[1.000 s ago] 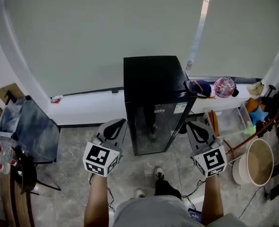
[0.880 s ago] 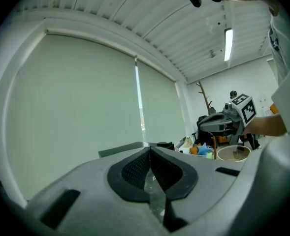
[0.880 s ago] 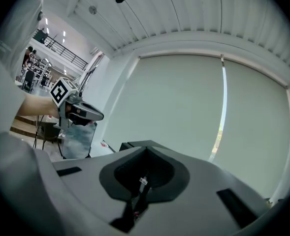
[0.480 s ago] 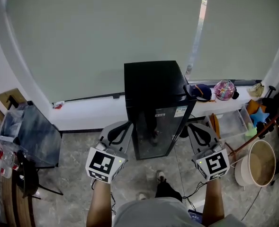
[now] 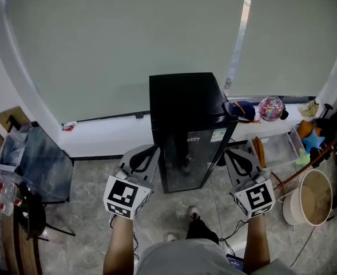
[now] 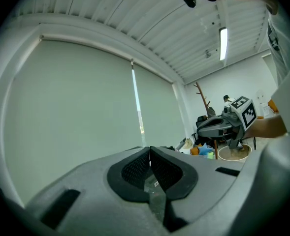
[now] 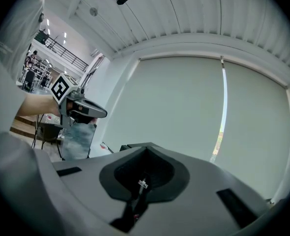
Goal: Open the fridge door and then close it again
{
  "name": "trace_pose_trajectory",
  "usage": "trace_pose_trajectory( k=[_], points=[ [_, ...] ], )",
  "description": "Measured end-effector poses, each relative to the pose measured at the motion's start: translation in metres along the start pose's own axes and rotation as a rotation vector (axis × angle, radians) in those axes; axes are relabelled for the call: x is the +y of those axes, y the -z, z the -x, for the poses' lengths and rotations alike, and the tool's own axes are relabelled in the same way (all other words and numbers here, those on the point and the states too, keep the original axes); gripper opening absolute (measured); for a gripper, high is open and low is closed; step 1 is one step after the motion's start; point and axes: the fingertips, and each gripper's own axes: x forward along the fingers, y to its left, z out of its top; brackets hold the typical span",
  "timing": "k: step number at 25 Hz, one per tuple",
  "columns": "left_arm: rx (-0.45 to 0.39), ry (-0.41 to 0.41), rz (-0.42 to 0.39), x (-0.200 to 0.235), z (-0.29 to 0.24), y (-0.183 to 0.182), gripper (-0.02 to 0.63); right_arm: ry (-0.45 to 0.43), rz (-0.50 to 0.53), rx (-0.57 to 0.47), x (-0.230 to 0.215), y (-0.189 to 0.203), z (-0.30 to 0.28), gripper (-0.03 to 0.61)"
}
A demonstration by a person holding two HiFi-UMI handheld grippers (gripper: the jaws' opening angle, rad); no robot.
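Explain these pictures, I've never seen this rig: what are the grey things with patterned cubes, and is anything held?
No robot: a person holds a left hand-held gripper and a right hand-held gripper; the cubes belong to them. The downward picture comes from a camera on the person's head; the other two from cameras riding on each gripper, looking along its jaws. Both pairs of jaws are together, holding nothing. Ahead, on the floor, stands the black fridge, door shut, untouched.
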Motion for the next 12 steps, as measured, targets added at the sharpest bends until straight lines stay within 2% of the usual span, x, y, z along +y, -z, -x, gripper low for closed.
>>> trace_pose_trajectory(
  k=[12],
  points=[
    [0.009, 0.021, 0.018, 0.004, -0.012, 0.008, 0.011, 0.004, 0.007, 0.005, -0.003, 0.004, -0.011, -0.003]
  ],
)
